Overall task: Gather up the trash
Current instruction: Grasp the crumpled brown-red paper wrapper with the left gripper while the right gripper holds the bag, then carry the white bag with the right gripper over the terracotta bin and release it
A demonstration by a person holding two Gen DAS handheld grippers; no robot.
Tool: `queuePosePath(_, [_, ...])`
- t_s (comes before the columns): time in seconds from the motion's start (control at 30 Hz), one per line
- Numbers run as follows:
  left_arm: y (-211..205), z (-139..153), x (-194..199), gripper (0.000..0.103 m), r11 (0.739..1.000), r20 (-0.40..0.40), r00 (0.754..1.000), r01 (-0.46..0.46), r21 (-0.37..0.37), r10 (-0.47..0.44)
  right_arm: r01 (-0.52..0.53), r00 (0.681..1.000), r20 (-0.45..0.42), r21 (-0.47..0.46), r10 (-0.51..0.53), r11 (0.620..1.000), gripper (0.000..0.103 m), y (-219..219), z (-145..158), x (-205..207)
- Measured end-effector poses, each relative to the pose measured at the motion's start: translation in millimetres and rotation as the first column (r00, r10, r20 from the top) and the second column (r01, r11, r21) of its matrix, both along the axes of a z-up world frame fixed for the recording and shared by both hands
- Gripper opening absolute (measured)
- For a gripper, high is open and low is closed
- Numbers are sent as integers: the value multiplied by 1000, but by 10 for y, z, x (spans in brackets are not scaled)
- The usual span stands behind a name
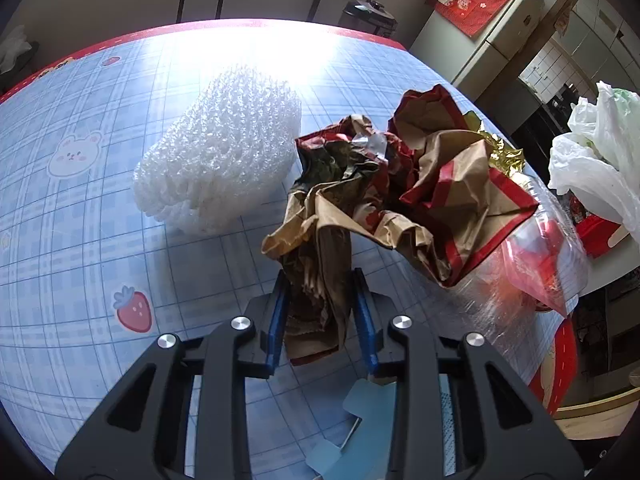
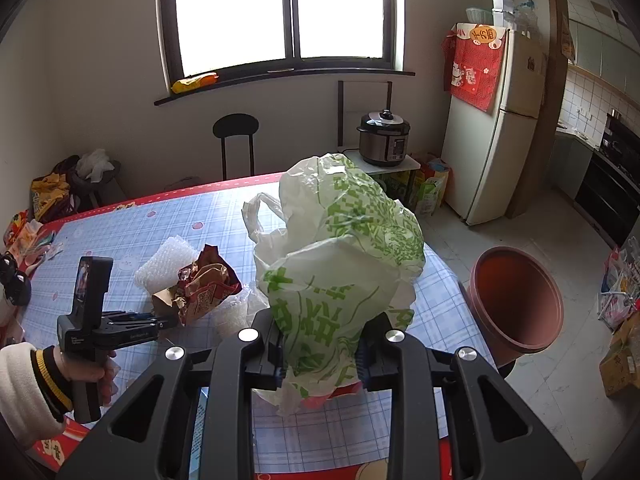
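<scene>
Pinching down on the twisted neck of the crumpled brown paper bag point(image 1: 384, 200), the left gripper point(image 1: 322, 316) has both blue pads point(image 1: 279, 320) against the paper, so that grasp reads as made; the bag's bulk fans out past the jaws and, as far as I can tell, rests on the tabletop point(image 1: 100, 220) close to its right edge. Just beside it sits a white bubble-wrap wad point(image 1: 220, 156), touching or nearly so, untouched; a clear plastic bag with red contents point(image 1: 540, 256) lies under the paper's far side at the right edge. The right gripper point(image 2: 320, 356) is clenched on the gathered lower part of the white plastic bag with green print point(image 2: 340, 256), which stands up in front of the jaws over the tabletop's right side. A brown bin point(image 2: 516, 300) stands on the floor off that right edge, mouth tilted toward the table. Step in hand, by my read: paper bag picked, not yet binned or bagged. Next move needs a clean lift so the paper clears the clear bag, then a carry to the bin or the white bag's mouth. Bubble wrap is left to collect.
</scene>
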State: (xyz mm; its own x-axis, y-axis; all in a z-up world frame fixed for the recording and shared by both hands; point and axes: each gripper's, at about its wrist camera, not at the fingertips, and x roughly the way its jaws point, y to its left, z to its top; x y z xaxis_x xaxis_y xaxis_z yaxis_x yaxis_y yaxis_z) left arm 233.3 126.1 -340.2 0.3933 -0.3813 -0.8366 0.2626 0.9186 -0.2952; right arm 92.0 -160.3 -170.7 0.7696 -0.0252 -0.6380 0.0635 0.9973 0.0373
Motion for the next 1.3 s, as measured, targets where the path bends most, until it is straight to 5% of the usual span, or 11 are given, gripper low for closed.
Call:
queuePosePath(0.33, [472, 680, -579, 29, 991, 118, 989, -80, -108, 93, -20, 997, 75, 33, 17, 999, 27, 25, 190, -45])
queuePosePath(0.47, [737, 996, -898, 29, 969, 167, 967, -159, -189, 191, -10, 995, 99, 44, 5, 999, 27, -27, 260, -96])
queuePosePath(0.77, [996, 1555, -1313, 29, 942, 269, 913, -251, -221, 306, 80, 984, 154, 55, -88, 995, 27, -465, 483, -250])
queuePosePath(1.3, [69, 2139, -1680, 29, 921, 364, 848, -329, -208, 385, 254, 942, 202, 88, -267, 963, 27, -2361, 546, -292])
